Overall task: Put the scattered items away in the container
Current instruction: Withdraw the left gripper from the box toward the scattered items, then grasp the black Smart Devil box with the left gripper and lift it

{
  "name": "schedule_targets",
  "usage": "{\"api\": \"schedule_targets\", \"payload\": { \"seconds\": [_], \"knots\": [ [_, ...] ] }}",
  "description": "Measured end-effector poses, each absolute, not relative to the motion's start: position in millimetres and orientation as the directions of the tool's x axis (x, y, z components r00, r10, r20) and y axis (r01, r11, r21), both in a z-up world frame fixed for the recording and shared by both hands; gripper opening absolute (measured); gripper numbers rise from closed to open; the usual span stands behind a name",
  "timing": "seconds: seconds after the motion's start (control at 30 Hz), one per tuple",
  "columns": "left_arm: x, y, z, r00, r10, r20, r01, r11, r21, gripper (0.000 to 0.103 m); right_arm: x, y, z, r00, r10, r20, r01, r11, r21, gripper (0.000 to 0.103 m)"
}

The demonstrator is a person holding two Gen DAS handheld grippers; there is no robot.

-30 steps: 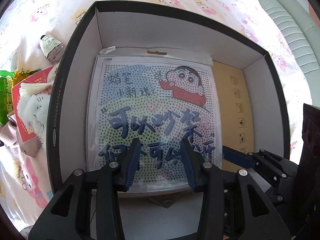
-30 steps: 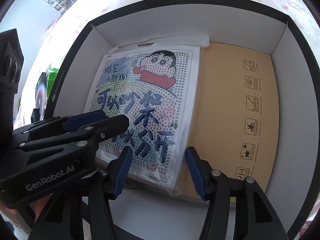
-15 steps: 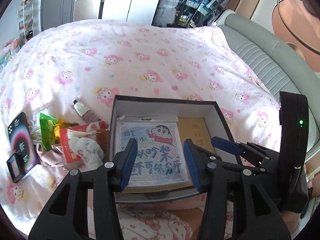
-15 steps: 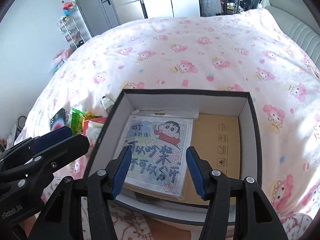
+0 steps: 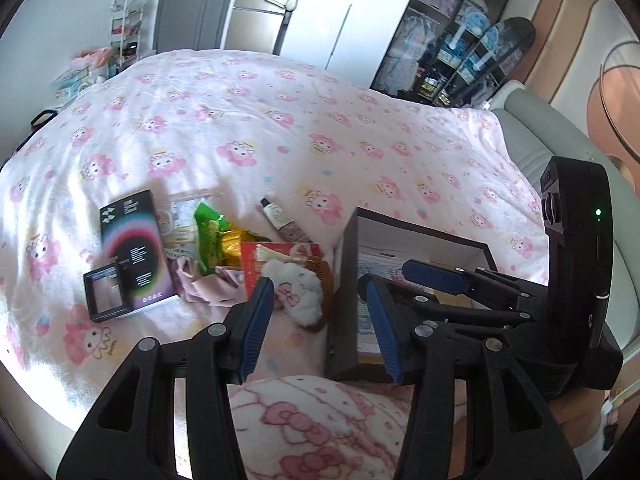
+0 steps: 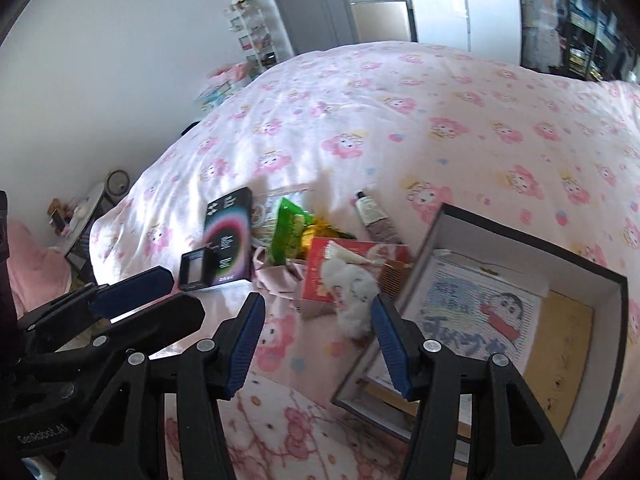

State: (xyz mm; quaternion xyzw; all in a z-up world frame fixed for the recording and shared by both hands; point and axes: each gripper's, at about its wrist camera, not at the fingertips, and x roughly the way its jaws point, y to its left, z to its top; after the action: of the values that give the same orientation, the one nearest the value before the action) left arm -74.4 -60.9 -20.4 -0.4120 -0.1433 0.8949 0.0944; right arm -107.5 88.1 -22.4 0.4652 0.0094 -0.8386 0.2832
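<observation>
Matt cardboard box (image 6: 516,246), fluffy plush (image 6: 352,284)

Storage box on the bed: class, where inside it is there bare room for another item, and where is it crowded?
Inside the box, the brown floor strip between the cartoon sheet and the right wall is bare. The sheet covers the rest. Outside the left wall it is crowded: white plush, red packet, green bag, tube.
</observation>
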Motion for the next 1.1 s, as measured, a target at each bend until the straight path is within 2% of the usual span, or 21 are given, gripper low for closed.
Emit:
{"api": "schedule_targets", "payload": {
  "seconds": [0.13,0.23,0.4,0.57,0.8,0.97,1.1],
  "knots": [
    [-82.9,-120.3,-44.3,-0.682,0.208,-0.701,0.060,-0.939,-0.337,0.049,-125.9,32.9,-41.8,-0.300,-0.514,-0.803,0.596,-0.759,0.263,0.053],
    [-102.0,-163.8,-82.4,-0.635,0.140,-0.759,0.169,-0.935,-0.313,0.048,-145.7,12.5,-68.4,-0.209,-0.478,-0.853,0.589,-0.758,0.281,0.053],
    [-120.5,-199.3,-148.9,-0.532,0.165,-0.830,0.261,-0.901,-0.347,0.045,-168.2,-14.4,-89.4,-0.161,-0.444,-0.881,0.629,-0.734,0.255,0.053],
    [-129.3,-193.0,-186.1,-0.476,0.227,-0.850,0.220,-0.905,-0.365,0.042,-174.9,-38.5,-114.2,-0.064,-0.436,-0.898,0.664,-0.690,0.288,0.052],
    [-136.7,-222.3,-215.8,-0.460,0.227,-0.859,0.347,-0.844,-0.409,0.034,-189.3,-83.2,-148.1,0.054,-0.416,-0.908,0.701,-0.632,0.331,0.052],
    [-131.1,-251.6,-213.7,-0.480,0.157,-0.863,0.424,-0.820,-0.385,0.034,-196.8,-106.0,-168.7,0.077,-0.356,-0.931,0.711,-0.636,0.301,0.052],
    [-132.0,-265.1,-229.7,-0.479,0.229,-0.847,0.438,-0.774,-0.457,0.035,-198.1,-121.0,-184.7,0.098,-0.338,-0.936,0.723,-0.622,0.300,0.052]
  ]
}}
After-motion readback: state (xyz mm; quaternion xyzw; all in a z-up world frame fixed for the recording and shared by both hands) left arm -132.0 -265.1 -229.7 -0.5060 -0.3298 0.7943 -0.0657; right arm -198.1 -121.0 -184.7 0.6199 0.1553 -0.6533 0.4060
